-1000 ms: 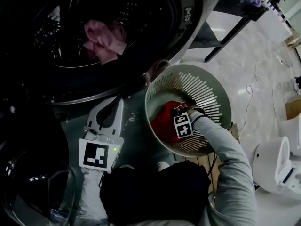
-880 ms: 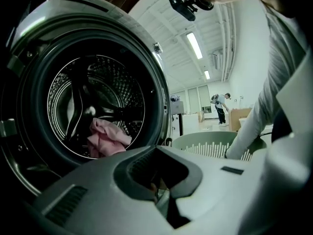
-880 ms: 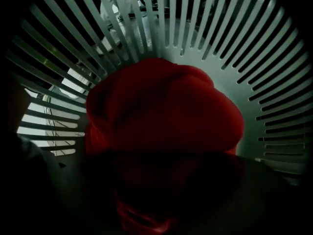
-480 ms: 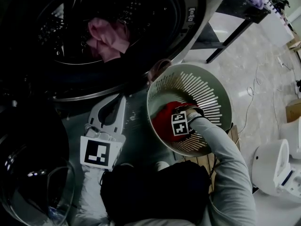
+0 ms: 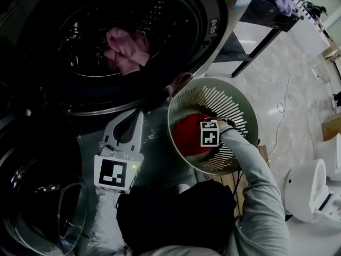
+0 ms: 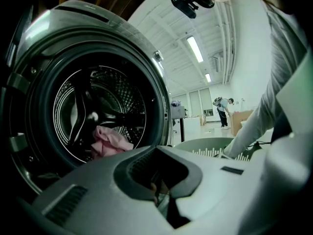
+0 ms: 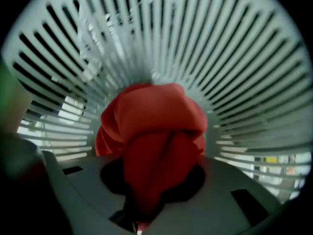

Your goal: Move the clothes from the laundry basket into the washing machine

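A red garment (image 5: 191,132) lies in the pale slatted laundry basket (image 5: 234,103) on the floor. My right gripper (image 5: 208,135) points straight down into the basket. Its jaws have just been closing and are shut on a fold of the red garment (image 7: 151,121), which hangs bunched from the right gripper (image 7: 142,204) above the basket's floor (image 7: 220,58). My left gripper (image 5: 130,122) hovers below the washing machine's opening (image 5: 205,41), its jaws together and nothing in them. A pink garment (image 5: 127,49) lies inside the drum, and the left gripper view shows that pink garment (image 6: 110,142) too.
The machine's round door (image 5: 37,207) hangs open at the lower left. A dark table (image 5: 261,20) stands behind the basket, with cables (image 5: 290,97) on the tiled floor. A white appliance (image 5: 311,188) stands at the right. A person (image 6: 225,111) stands far across the room.
The right gripper has closed on the red garment and risen a little, pulling the cloth up into a bunch. The left gripper has stayed put.
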{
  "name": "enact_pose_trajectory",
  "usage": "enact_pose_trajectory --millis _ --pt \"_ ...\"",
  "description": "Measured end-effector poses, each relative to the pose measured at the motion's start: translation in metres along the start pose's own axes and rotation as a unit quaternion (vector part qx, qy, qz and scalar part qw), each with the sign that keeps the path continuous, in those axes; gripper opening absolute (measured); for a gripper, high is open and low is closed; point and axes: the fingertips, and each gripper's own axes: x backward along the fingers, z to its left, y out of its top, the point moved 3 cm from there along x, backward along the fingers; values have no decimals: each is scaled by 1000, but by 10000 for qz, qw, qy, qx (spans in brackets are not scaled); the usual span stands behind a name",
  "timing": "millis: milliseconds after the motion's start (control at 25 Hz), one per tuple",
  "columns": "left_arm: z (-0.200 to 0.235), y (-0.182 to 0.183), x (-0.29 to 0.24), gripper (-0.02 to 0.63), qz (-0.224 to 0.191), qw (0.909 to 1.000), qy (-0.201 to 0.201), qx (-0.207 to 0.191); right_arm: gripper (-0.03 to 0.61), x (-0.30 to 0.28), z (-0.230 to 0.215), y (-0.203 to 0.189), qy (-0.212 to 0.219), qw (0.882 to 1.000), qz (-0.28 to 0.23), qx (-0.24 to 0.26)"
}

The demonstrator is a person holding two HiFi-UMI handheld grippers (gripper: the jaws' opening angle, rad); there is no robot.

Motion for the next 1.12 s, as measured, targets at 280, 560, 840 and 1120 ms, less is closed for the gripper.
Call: enact_pose_trajectory --millis 280,560,840,1120 --pt "3 14 10 18 -214 9997 109 -46 120 93 -33 12 -1064 9821 -1201 -983" --pt "5 23 18 18 -394 9989 171 -209 120 190 -49 22 -2083 9436 -2152 -1411" --pt "7 32 26 18 -448 9985 191 -256 120 267 -53 34 -2608 8894 -3161 -2027" --pt "6 37 34 18 -539 9979 226 -285 120 333 -62 55 -2934 8010 -4481 -2675"
